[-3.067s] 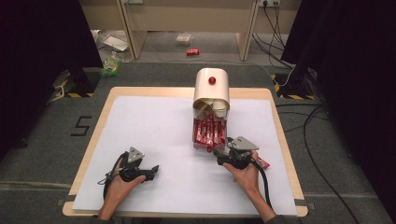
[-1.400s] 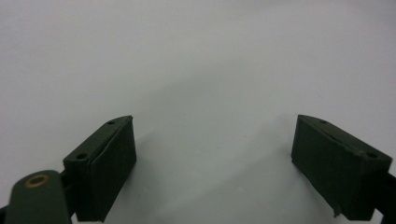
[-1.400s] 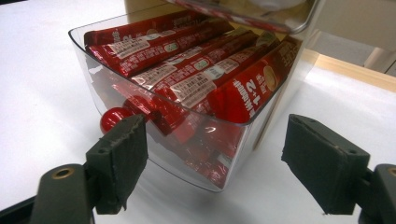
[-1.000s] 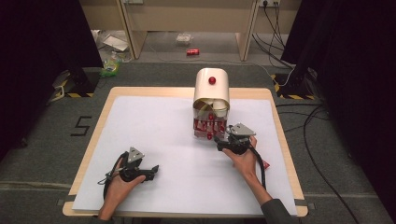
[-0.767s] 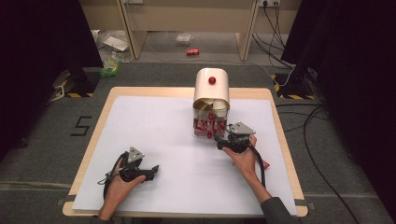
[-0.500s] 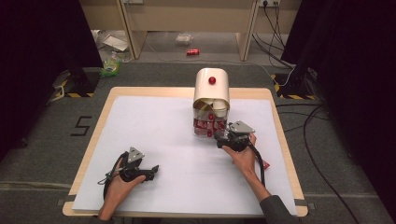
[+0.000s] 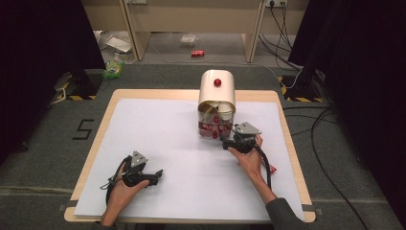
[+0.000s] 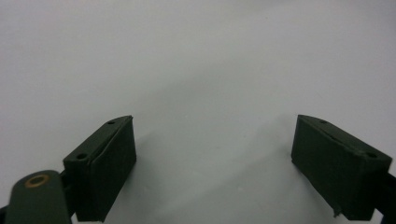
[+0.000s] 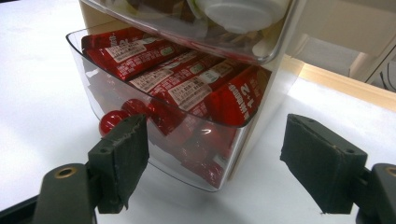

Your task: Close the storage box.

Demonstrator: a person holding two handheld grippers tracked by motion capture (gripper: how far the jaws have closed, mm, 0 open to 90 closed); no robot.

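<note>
A cream dispenser box (image 7: 217, 91) with a red knob on top stands at the back middle of the white table. Its clear lower drawer (image 7: 213, 128) (image 9: 154, 154) holds several red packets (image 9: 187, 81) and has a small red knob (image 9: 111, 122) on its front. It sticks out a little. Above it is a clear drawer of white cups (image 9: 238, 11). My right gripper (image 7: 226, 140) (image 9: 215, 149) is open just in front of the lower drawer's corner. My left gripper (image 7: 156, 175) (image 8: 215, 144) rests open on the bare table at the front left.
One red packet (image 7: 272, 168) lies on the table to the right of the right forearm. The wooden table edge (image 7: 292, 143) runs close by on the right. Cables and litter lie on the floor behind the table.
The lower drawer stood pulled out further three seconds ago and now sits mostly in. My right gripper moved forward with it toward the box. The left gripper has stayed put.
</note>
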